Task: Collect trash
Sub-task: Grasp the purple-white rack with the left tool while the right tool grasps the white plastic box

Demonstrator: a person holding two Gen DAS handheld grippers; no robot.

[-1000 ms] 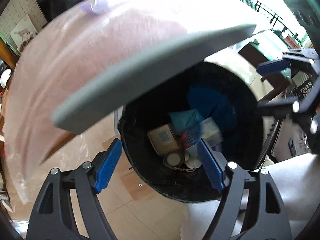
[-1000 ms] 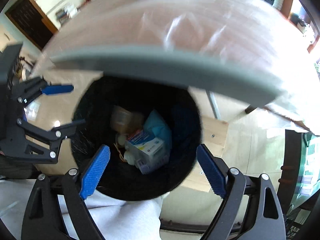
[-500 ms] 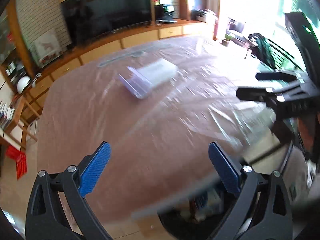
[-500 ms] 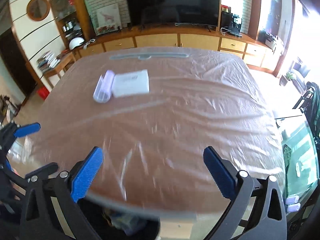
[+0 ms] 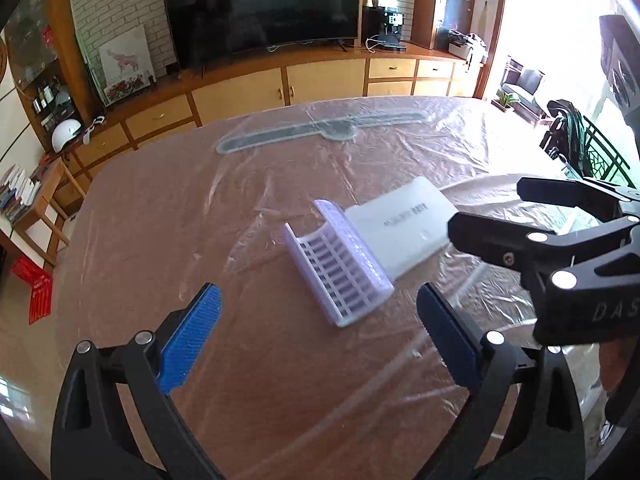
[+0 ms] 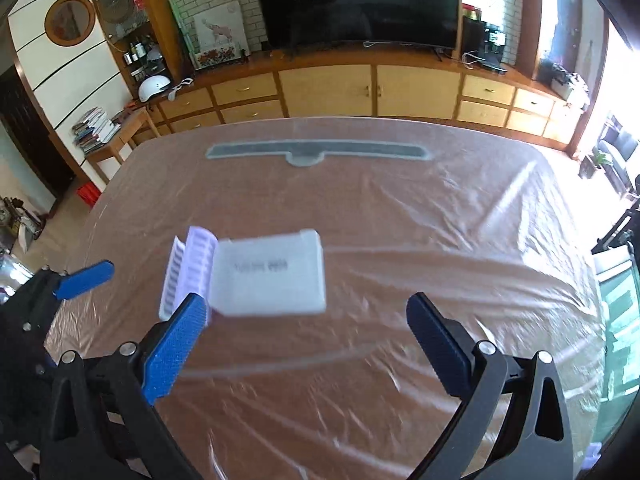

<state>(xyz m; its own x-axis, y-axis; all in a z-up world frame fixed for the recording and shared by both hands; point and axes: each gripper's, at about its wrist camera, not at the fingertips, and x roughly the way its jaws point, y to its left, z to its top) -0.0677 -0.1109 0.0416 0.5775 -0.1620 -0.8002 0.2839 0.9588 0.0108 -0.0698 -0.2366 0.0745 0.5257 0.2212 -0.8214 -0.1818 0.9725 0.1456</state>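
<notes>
both grippers hang over the near edge of the bench [image 6: 400, 208], a wide top under crinkled clear plastic film, and each is empty: the left gripper [image 5: 316, 340] has just been opening its fingers and they now stand wide apart with nothing between them, and the right gripper [image 6: 306, 338] likewise has just been opening and holds nothing. the step in hand reads as reaching for the next pieces of trash. a little further in, toward the middle of the bench and nearer its left edge, lies a lilac ribbed tray [image 5: 340, 266], tipped on its side with its slats facing the near edge; touching its far side is a flat white box [image 5: 400, 226] with a line of dark print. in the right wrist view the lilac ribbed tray [image 6: 188, 270] sits just past the left finger, the white box [image 6: 270, 274] beside it. at the far edge a long grey strip [image 6: 318, 150] lies under the film. the next move likely calls for lowering one gripper around each item, the left to the tray and the right to the box, without snagging the loose film.
</notes>
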